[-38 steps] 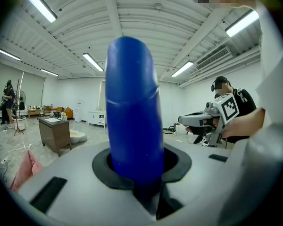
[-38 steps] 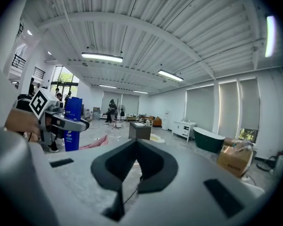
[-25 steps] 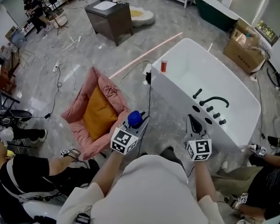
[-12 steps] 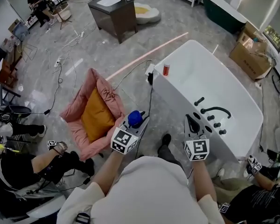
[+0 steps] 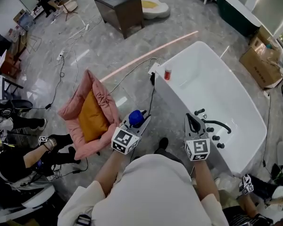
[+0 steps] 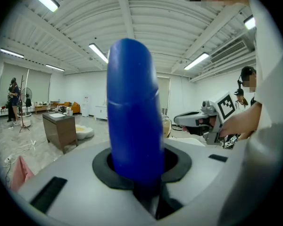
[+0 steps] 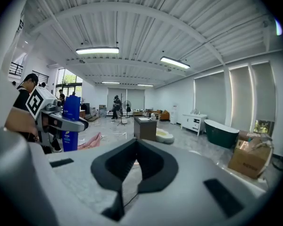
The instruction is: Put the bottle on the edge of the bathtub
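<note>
A blue bottle (image 5: 136, 118) stands upright in my left gripper (image 5: 138, 122), which is shut on its lower body. In the left gripper view the bottle (image 6: 132, 112) fills the middle, gripped low between the jaws of my left gripper (image 6: 142, 175). The white bathtub (image 5: 177, 100) lies ahead to the right, with a black faucet (image 5: 213, 125) on its near rim. My right gripper (image 5: 194, 121) hovers over that rim, shut and empty. In the right gripper view, its own black pads (image 7: 153, 166) almost meet at my right gripper (image 7: 132, 171), and the bottle (image 7: 71, 122) shows at left.
A small red container (image 5: 168, 74) stands on the tub's far-left corner. A pink cushion bed with an orange pillow (image 5: 91, 115) lies on the floor at left, and a black cable (image 5: 151, 94) runs beside the tub. People sit at lower left (image 5: 19, 166). A cardboard box (image 5: 262, 63) is at right.
Both grippers have been carried forward toward the bathtub, and the faucet and tub rim now lie closer under the right gripper. The bottle stays in the left grip.
</note>
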`<control>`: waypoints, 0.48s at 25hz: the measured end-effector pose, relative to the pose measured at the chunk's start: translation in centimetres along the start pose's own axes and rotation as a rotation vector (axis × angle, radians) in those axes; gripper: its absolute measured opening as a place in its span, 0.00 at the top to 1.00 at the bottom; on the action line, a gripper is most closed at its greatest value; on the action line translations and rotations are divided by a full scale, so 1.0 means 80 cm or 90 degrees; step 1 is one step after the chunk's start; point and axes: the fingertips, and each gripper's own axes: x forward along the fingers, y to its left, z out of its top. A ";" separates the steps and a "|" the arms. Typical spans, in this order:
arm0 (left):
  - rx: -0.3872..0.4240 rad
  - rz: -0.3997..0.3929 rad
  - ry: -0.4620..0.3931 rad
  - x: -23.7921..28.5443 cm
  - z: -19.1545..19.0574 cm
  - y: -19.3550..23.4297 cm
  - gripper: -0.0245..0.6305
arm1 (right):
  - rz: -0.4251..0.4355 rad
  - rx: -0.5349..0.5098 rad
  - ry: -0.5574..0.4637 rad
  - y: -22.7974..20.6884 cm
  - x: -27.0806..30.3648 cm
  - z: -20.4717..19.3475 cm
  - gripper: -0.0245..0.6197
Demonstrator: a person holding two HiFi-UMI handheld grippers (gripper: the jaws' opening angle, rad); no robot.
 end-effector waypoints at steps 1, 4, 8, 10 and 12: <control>-0.001 0.003 0.002 0.012 0.003 0.003 0.83 | 0.004 0.002 0.000 -0.011 0.008 0.000 0.96; -0.005 0.015 0.003 0.049 0.009 0.010 0.83 | 0.015 0.004 0.004 -0.047 0.029 -0.001 0.96; -0.004 0.021 0.007 0.097 0.017 0.011 0.83 | 0.027 0.014 0.012 -0.093 0.048 -0.009 0.96; -0.004 0.023 0.011 0.119 0.022 0.008 0.83 | 0.031 0.023 0.015 -0.114 0.055 -0.013 0.96; -0.007 0.025 0.013 0.142 0.028 0.004 0.83 | 0.036 0.030 0.021 -0.133 0.061 -0.018 0.96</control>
